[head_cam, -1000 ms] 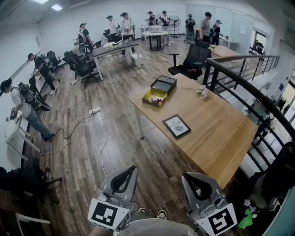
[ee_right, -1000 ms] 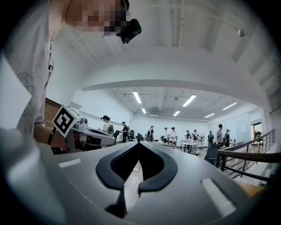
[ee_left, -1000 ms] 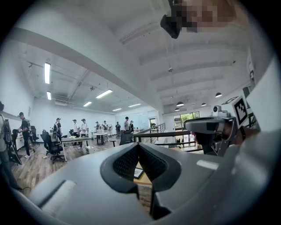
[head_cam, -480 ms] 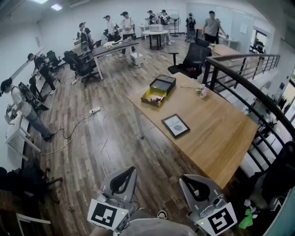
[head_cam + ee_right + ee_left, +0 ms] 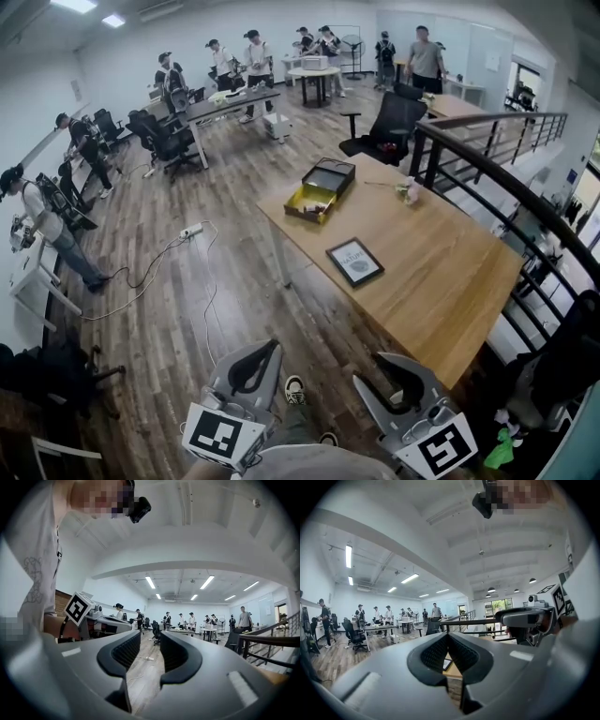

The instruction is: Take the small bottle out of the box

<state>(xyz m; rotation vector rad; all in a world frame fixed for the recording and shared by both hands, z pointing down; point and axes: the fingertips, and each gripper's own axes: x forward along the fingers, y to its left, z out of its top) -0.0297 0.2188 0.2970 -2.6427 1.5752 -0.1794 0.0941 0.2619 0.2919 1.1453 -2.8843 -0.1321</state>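
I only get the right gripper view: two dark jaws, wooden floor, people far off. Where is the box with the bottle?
Observer: The head view shows the box lying open near the far left corner of a wooden table. What is inside it is too small to tell.
Operator: And what is the other gripper doing?
Observer: The left gripper has its jaws together, with nothing between them.
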